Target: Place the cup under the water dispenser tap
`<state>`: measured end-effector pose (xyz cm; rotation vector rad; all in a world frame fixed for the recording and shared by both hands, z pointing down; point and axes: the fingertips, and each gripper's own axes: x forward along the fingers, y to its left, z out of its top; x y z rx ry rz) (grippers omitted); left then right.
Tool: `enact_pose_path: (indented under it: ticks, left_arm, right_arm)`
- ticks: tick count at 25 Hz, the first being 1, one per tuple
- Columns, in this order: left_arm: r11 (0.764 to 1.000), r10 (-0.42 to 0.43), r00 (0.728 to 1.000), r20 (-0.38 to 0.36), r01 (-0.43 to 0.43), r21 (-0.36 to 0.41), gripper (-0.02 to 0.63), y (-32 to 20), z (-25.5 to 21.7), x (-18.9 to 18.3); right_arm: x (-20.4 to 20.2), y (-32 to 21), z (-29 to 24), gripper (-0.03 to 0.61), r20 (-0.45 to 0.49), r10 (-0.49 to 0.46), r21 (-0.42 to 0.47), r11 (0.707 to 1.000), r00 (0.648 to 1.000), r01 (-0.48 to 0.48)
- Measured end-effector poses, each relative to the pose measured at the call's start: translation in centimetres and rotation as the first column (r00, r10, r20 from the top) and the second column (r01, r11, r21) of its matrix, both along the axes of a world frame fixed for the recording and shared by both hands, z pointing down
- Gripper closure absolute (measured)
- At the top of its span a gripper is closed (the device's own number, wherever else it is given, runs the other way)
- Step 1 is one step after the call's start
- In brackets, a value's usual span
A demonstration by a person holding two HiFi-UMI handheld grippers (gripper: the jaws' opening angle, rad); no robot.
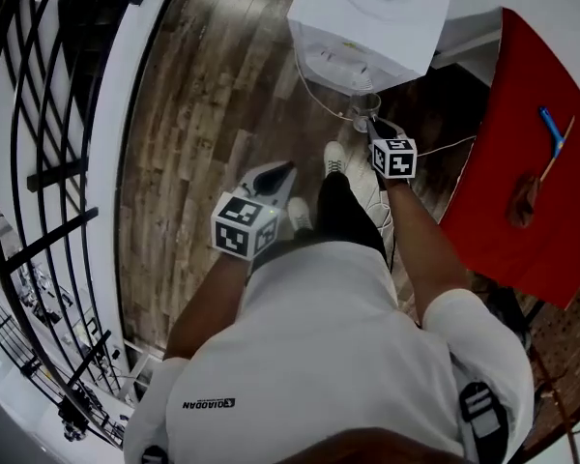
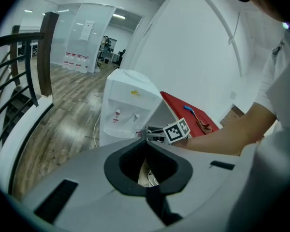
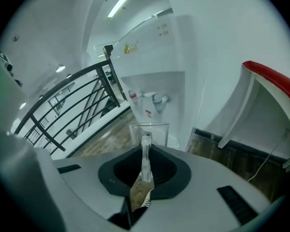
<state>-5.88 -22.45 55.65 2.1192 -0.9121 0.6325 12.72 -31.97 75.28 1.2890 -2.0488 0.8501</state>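
Hovering beside the dispenser's (image 1: 367, 17) front edge, right hand-held gripper (image 3: 146, 149) pinches the cup (image 3: 150, 131); left hand-held gripper (image 2: 146, 138) closed.

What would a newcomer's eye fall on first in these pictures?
Probably the bright red table at the head view's right edge, with a blue tool lying on it. Next comes the white water dispenser at the top, and the clear cup that the right gripper holds pinched close in front of it, above the wooden floor.

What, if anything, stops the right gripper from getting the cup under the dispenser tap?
Probably nothing: the right gripper holds the clear cup just short of the water dispenser taps, with open space between them.
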Motion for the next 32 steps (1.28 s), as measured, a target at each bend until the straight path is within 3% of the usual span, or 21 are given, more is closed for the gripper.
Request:
enact_pose_path:
  ticks: [5,9,12,15,18,20,22,27,32]
  left_arm:
    - [0.996,-0.024,0.999,0.038,0.027,-0.084,0.617,-0.3,3.4,0.2]
    - [0.992,-0.015,0.997,0.07,0.024,-0.126,0.617,-0.2,4.7,0.3]
    - [0.989,-0.009,0.997,0.081,0.021,-0.149,0.617,0.4,5.3,0.6]
    - [0.984,-0.011,0.996,0.085,0.025,-0.174,0.617,1.3,6.0,1.2]
    - [0.98,0.001,0.996,0.085,0.016,-0.199,0.617,2.2,7.1,1.5]
    - [0.978,0.004,0.997,0.081,0.013,-0.21,0.617,2.6,7.6,1.7]
    - [0.976,0.002,0.997,0.079,0.015,-0.218,0.617,2.9,7.9,1.9]
    - [0.975,0.002,0.998,0.071,0.013,-0.22,0.617,2.7,8.0,2.2]
    - [0.977,-0.017,0.998,0.059,0.029,-0.212,0.617,2.5,7.5,2.1]
  right_arm:
    - [-0.1,-4.6,5.7,0.532,-0.05,-0.053,-0.008,0.999,0.997,0.052]
    - [-1.3,-7.5,7.8,0.532,-0.134,-0.203,0.025,0.978,0.97,0.208]
    - [-2.7,-9.2,7.7,0.532,-0.226,-0.342,0.086,0.926,0.912,0.368]
    - [-3.5,-9.3,8.6,0.532,-0.357,-0.448,0.132,0.844,0.819,0.519]
    - [-3.5,-9.5,9.7,0.532,-0.49,-0.481,0.164,0.768,0.727,0.619]
    - [-3.5,-9.7,10.0,0.532,-0.522,-0.475,0.192,0.744,0.708,0.64]
    - [-3.4,-9.8,9.9,0.532,-0.512,-0.448,0.226,0.753,0.733,0.618]
    - [-2.7,-10.1,9.7,0.531,-0.402,-0.319,0.266,0.857,0.859,0.442]
    - [-1.6,-9.7,9.9,0.522,-0.352,-0.226,0.25,0.912,0.908,0.324]
